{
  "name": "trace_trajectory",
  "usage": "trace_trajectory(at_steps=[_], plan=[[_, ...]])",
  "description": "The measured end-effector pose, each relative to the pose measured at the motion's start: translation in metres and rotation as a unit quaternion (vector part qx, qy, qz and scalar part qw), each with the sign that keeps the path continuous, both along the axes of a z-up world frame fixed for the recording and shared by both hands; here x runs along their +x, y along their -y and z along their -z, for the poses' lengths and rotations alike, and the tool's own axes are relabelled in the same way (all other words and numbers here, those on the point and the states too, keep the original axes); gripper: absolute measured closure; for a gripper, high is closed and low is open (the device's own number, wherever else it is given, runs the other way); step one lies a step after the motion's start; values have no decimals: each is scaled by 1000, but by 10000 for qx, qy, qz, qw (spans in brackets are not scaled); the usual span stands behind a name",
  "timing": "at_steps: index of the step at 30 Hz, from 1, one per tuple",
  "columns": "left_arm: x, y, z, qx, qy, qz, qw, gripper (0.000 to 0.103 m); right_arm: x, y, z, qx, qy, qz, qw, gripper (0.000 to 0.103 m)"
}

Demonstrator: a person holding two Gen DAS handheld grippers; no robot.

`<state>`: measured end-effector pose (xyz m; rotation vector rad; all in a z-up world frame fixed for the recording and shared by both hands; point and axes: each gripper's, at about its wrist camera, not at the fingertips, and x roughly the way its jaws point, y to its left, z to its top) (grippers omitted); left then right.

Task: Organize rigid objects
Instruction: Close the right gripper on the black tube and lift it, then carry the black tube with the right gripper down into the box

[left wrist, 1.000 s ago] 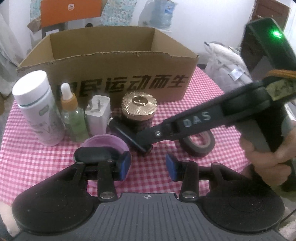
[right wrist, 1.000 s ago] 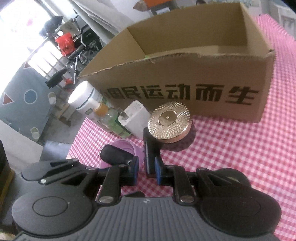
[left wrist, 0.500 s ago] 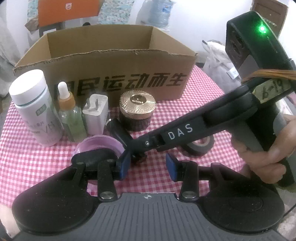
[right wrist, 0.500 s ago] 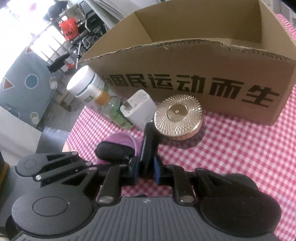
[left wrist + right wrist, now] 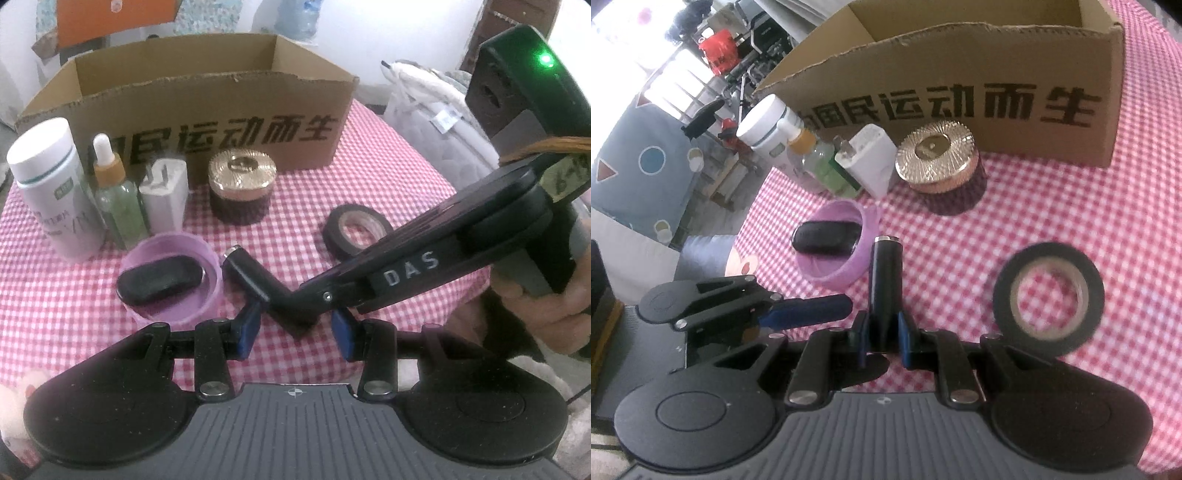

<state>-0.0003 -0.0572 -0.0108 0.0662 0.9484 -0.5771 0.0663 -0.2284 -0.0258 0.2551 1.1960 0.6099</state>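
Black plastic cylinder [image 5: 885, 280] is being pinched at one end by the closed right gripper [image 5: 884, 341], near the tabletop's front edge; left gripper [image 5: 295, 325] is gaping, empty. An end-only grip is risking pivoting and knocking the lilac lid [image 5: 838, 254].

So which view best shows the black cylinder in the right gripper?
Left wrist: the black cylinder appears side-on, right gripper clamped on its near end. Right wrist shows it foreshortened, base hidden between the jaws.

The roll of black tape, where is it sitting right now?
The roll of black tape lies flat on the checked tablecloth, on the right in the right wrist view, in front of the cardboard box and right of the gold-lidded jar.
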Motion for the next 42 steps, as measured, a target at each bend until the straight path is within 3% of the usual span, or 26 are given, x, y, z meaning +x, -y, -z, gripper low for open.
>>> trace_trajectory(at_steps=[8, 13, 21, 26, 32, 37, 42], plan=[[12, 0, 4, -99, -373, -136, 9992, 61, 8, -2, -17, -6, 366, -76, 9993, 83], [23, -2, 10, -222, -656, -265, 9972, 61, 17, -16, -4, -191, 241, -167, 9994, 82], [26, -1, 11, -194, -587, -316, 9976, 61, 20, -17, 5, -47, 279, -205, 9994, 79], [22, 5, 12, -9, -375, -275, 9989, 62, 18, -8, 8, 200, 172, -3, 9997, 79], [13, 9, 0, 16, -67, -276, 9996, 63, 4, -4, -7, 234, 502, 94, 9984, 79], [2, 12, -31, 189, 531, -381, 9977, 63, -6, -3, -37, 399, 870, 91, 9954, 79], [10, 14, -76, 374, 1224, -558, 9902, 63, -5, -7, -83, 542, 1589, 33, 9858, 79]])
